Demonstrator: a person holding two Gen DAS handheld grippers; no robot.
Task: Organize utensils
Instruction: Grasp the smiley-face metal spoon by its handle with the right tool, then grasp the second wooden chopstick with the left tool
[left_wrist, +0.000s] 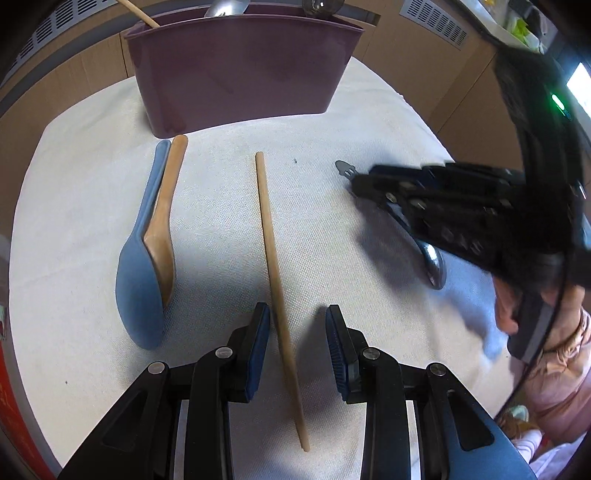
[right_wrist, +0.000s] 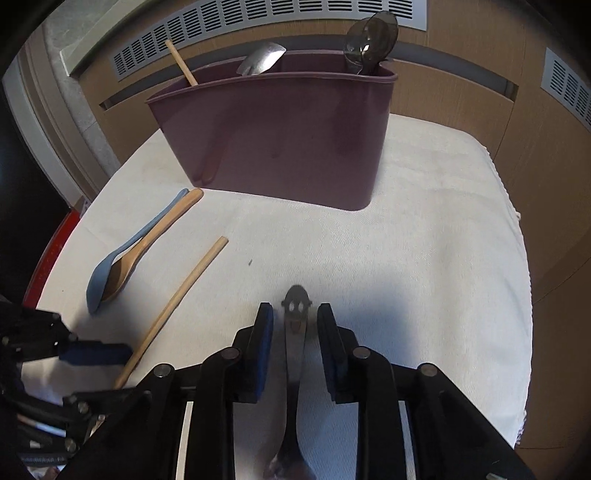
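On the bench: three spoons (left_wrist: 140, 280) (left_wrist: 164, 236) (left_wrist: 434, 266), one chopstick (left_wrist: 275, 273), one purple holder (left_wrist: 240, 70) containing three more utensils (right_wrist: 181, 62) (right_wrist: 262, 59) (right_wrist: 371, 40).

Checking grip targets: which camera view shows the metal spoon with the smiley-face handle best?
The right wrist view: the metal spoon lies lengthwise between the open right gripper, its face cutouts clear. In the left wrist view the right gripper covers most of it; only the handle tip and bowl show.

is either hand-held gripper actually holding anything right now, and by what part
Nothing is held. The left hand-held gripper straddles the wooden chopstick and the right hand-held gripper straddles the metal spoon handle, pads not pressing.
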